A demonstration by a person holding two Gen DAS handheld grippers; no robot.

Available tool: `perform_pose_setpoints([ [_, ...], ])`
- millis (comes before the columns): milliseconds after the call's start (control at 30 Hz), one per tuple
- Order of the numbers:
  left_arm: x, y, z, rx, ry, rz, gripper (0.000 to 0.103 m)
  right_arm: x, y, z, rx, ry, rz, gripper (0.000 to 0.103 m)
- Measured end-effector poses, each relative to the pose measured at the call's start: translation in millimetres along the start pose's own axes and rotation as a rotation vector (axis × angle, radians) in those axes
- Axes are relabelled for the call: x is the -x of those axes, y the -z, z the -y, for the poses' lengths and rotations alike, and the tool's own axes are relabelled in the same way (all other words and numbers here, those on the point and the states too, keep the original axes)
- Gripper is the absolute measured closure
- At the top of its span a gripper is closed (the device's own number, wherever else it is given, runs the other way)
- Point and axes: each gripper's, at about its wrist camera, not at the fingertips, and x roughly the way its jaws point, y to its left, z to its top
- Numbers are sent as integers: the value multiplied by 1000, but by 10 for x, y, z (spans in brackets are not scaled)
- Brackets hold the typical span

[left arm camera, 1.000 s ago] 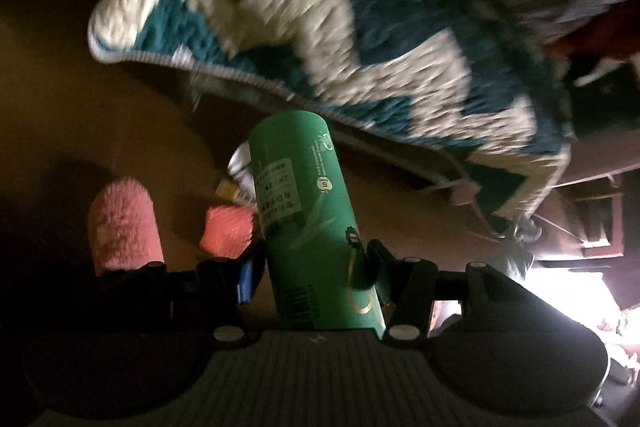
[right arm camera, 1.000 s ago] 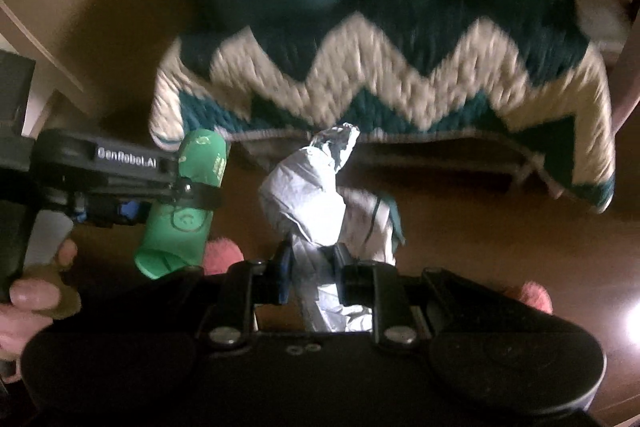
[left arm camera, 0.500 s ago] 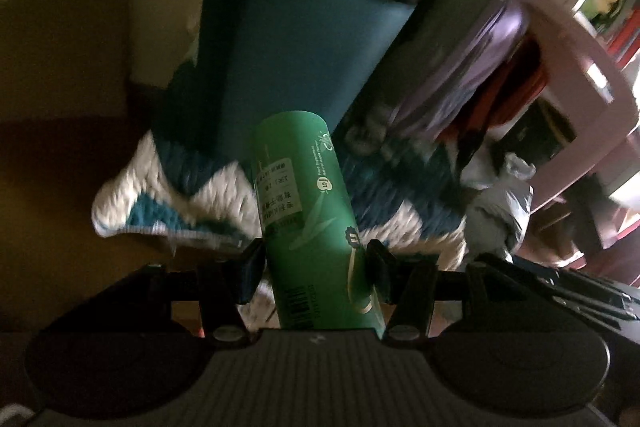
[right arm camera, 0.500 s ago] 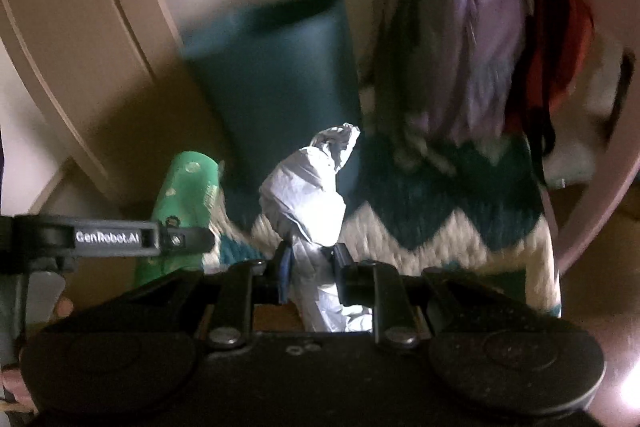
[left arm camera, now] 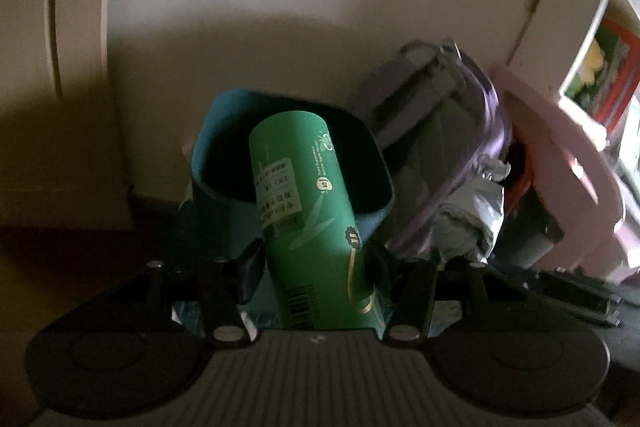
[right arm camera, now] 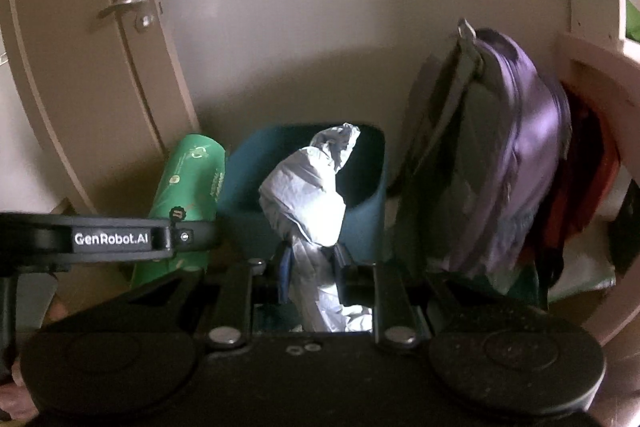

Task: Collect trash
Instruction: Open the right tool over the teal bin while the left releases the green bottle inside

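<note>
A home room: a door with a lever handle (right arm camera: 124, 5), a hanging purple backpack (right arm camera: 516, 155), a teal bin (right arm camera: 360, 195).

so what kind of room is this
Probably a corner of a home, maybe a bedroom or hallway: a door with a lever handle, a purple backpack against the wall, and a teal bin.

- The bin (right arm camera: 360, 223) mouth stood open and dark, with clear air above its rim.
- A purple backpack (right arm camera: 516, 163) crowded the bin's right side, just beside it.
- A door (right arm camera: 80, 67) closed off the left.
- A bare wall (left arm camera: 280, 7) rose directly behind the bin.
- A pink frame (left arm camera: 568, 163) blocked the far right.
</note>
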Motion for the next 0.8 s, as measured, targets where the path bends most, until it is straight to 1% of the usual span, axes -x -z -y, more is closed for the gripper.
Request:
perform_pose_setpoints([
  [67,-98,-210,-48,15,4,3,48,-121,-143,-14,0,-3,9,83],
  [133,-191,-369,-74,24,-3,11,48,-268,-263,-25,11,15,15,83],
  [267,-376,-636,-109,9,-14,40,48,-578,-459,-2,8,28,15,83],
  [367,-616,-782,-165,27,-7,21,48,-837,-550,18,5,30,2,83],
  [433,-781,-865,-217,32,-24,9,48,-1023,-590,28,6,37,-8,83],
  [600,-1249,-971,-317,31,-62,-36,48,-1441,-573,45,20,38,-49,83],
  [700,-1492,-967,-339,17,-71,-71,48,-1622,-529,61,30,30,-83,83],
  [800,-1685,-927,-307,-19,-87,-102,48,-1749,-468,71,52,29,-113,83],
])
